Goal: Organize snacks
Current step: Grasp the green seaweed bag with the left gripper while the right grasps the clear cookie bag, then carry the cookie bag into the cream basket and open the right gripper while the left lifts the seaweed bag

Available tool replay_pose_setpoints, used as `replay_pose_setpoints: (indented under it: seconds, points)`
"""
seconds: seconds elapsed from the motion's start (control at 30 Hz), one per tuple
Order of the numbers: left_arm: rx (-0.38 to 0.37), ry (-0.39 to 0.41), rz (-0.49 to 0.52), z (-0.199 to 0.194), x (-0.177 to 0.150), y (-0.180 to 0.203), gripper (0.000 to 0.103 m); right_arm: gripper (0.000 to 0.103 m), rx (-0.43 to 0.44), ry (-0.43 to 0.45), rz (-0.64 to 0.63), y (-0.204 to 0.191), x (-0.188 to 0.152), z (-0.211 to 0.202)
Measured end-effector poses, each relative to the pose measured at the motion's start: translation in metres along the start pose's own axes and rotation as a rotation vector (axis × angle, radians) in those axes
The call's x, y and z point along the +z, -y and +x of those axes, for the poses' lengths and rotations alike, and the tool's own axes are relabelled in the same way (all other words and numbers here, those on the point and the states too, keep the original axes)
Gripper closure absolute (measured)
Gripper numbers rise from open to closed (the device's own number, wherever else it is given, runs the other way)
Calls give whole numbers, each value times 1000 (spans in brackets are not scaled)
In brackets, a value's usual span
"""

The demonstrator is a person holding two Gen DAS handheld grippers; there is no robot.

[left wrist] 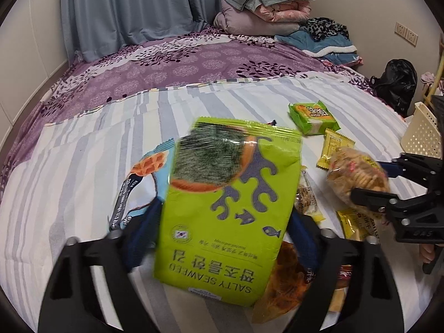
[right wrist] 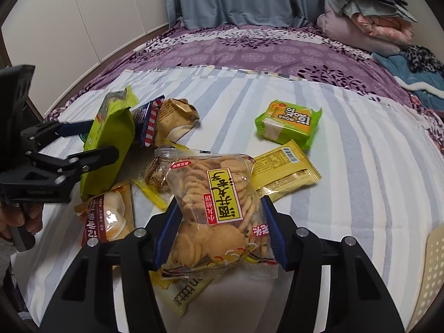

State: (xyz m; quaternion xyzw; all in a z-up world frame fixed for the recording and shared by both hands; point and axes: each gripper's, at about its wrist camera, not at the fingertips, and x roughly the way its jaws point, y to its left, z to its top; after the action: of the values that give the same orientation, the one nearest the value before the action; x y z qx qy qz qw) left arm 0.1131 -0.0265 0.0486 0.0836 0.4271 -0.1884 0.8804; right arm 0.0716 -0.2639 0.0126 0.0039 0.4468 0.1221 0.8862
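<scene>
Left wrist view shows the left tongs (left wrist: 222,238) clenched on a green seaweed bag (left wrist: 227,202), their blue pads pressed against its two sides, the bag tilted up off the bed (left wrist: 83,149) with its printing upside down. Under and behind it lie a blue waffle packet (left wrist: 144,177) and an orange snack bag (left wrist: 285,283) on the striped sheet. Right wrist view shows the right tongs (right wrist: 219,236) grasping a clear biscuit bag (right wrist: 216,211) from both sides, the round biscuits showing through the wrap and the yellow label upside down. Both bags sit near the bed's near edge, amid the scattered pile. Beside the biscuit bag lies a flat yellow packet (right wrist: 285,169), and farther toward the middle of the bed a green cracker pack (right wrist: 288,123) lies apart from the rest. A brown cake packet (right wrist: 106,216) rests just left of the right tongs. A cream perforated basket (left wrist: 421,133) stands at the bed's right edge. A hand (right wrist: 16,216) holds the left tongs' grip. Folded quilts (left wrist: 260,5) are stacked at the far corner.
</scene>
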Motion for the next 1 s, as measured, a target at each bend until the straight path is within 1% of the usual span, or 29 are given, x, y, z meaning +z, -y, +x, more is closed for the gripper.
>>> replay_pose_setpoints:
  seconds: [0.23, 0.6, 0.83, 1.0]
  points:
    - [6, 45, 1, -20, -1, 3, 21, 48, 3, 69, 60, 6, 0, -28]
    - [36, 140, -24, -76, 5, 15, 21, 48, 19, 184, 105, 8, -4, -80]
    - [40, 174, 8, -107, 8, 40, 21, 48, 3, 249, 143, 18, -16, -118]
    - [40, 194, 31, -124, 10, 63, 21, 48, -26, 302, 186, 37, -30, -149]
